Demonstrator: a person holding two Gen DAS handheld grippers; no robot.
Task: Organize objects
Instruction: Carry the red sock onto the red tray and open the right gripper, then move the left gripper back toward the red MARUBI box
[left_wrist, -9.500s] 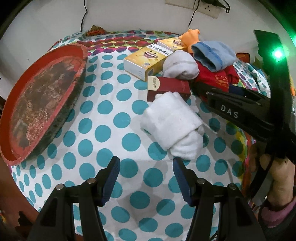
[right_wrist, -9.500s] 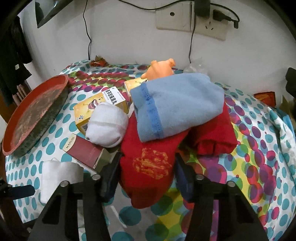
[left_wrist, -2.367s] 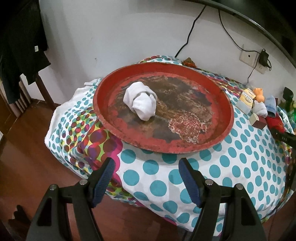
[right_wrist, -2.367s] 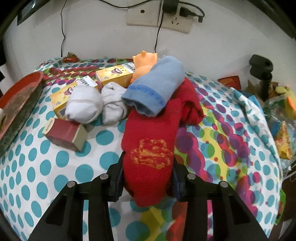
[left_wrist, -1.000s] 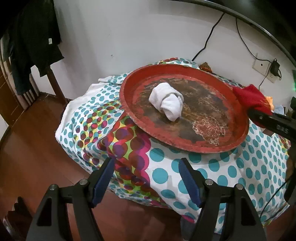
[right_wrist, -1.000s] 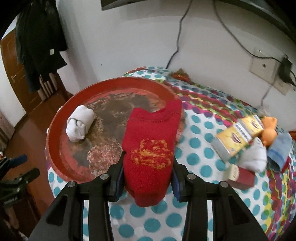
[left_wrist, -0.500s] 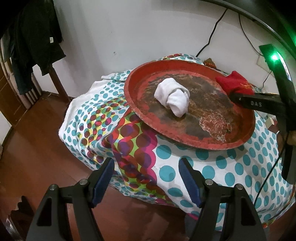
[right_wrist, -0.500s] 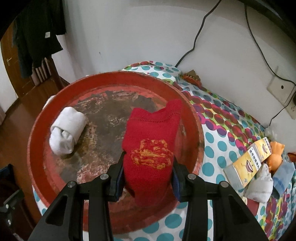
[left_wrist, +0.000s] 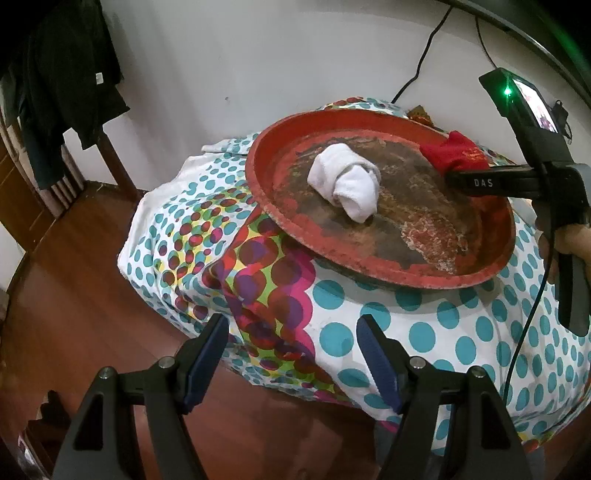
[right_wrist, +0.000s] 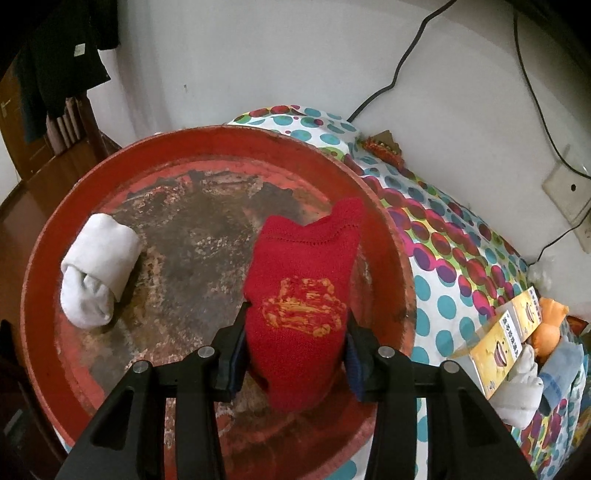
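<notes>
Right wrist view: the right gripper (right_wrist: 293, 350), jaws opening, had the red sock (right_wrist: 301, 291) between them over the red tray (right_wrist: 37, 258); it might snag a pad and land on the rim.

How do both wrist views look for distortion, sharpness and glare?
Left wrist view: strong fisheye bending, dark corners, a glaring green light at upper right; white sock roll sharp. Right wrist view: same curvature, red sock crisp, tray evenly lit.
</notes>
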